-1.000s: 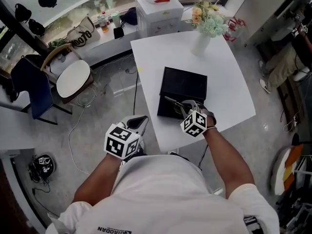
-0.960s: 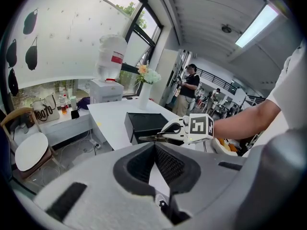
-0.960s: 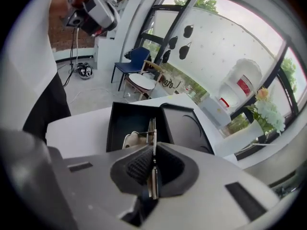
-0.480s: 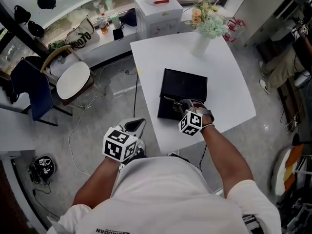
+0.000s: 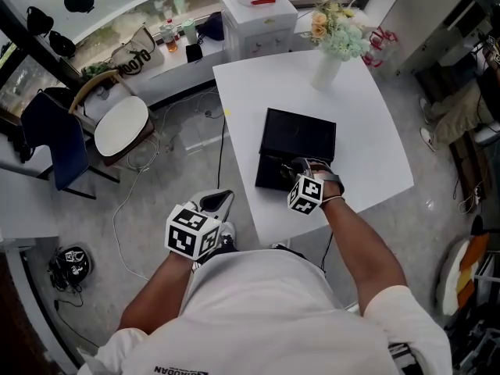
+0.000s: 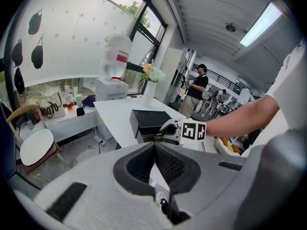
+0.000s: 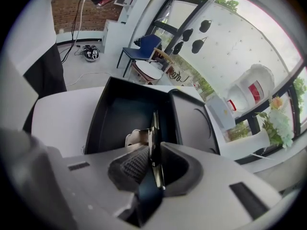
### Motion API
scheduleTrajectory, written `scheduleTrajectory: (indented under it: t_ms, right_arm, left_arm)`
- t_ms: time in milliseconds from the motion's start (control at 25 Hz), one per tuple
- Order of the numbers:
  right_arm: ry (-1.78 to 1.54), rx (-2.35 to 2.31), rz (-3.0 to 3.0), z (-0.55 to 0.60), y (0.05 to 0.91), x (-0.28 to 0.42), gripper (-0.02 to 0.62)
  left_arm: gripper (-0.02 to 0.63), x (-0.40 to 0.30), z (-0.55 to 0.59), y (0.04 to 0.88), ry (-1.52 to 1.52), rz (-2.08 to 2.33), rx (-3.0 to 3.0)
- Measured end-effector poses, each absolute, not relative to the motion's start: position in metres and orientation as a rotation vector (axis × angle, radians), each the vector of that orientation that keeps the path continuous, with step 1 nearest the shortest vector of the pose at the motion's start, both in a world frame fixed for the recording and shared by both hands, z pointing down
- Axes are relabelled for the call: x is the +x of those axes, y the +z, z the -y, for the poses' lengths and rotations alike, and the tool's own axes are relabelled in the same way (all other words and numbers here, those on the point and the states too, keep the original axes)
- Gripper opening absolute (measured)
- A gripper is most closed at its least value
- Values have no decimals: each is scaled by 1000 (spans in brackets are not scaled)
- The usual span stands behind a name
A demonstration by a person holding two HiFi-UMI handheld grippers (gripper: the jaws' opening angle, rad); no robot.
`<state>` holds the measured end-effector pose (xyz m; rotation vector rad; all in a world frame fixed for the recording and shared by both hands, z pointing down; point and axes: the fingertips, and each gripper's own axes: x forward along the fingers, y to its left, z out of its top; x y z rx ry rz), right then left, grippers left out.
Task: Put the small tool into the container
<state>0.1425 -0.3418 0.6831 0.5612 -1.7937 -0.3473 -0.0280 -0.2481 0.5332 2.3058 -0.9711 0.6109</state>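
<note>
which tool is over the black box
The right tool, jaws just opening around a thin metal piece; the left tool hangs beside the table.

Light: bright daylight from the windows (image 6: 141, 44), plus a ceiling lamp (image 6: 261, 25).
Glare: white table (image 5: 367, 131) washes out.
Edges: gripper views bend strongly, corners black.
Focus: close foreground soft.

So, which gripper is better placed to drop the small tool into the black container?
Right. The right gripper is over the open container with the tool between its jaws, which have just been opening. The left gripper hangs beside the table, shut and empty.
</note>
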Motion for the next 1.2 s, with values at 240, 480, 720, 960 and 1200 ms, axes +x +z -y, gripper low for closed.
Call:
scheduleTrajectory:
  t_ms: [240, 480, 720, 960, 1200]
  right_arm:
    - [-300, 576, 1792, 340, 680, 145, 111]
    - [-236, 566, 1804, 324, 680, 149, 135]
    - [-169, 602, 1832, 316, 672, 150, 137]
    - [-153, 650, 1873, 305, 652, 147, 135]
    - [-69, 796, 1959, 294, 614, 146, 133]
  left_arm:
    - [9, -25, 248, 533, 612, 956, 2311]
    - [9, -17, 251, 531, 612, 923, 2336]
    - [9, -5, 251, 528, 620, 875, 2368]
    - [9, 2, 249, 526, 619, 843, 2397]
    - [9, 8, 254, 516, 609, 835, 2437]
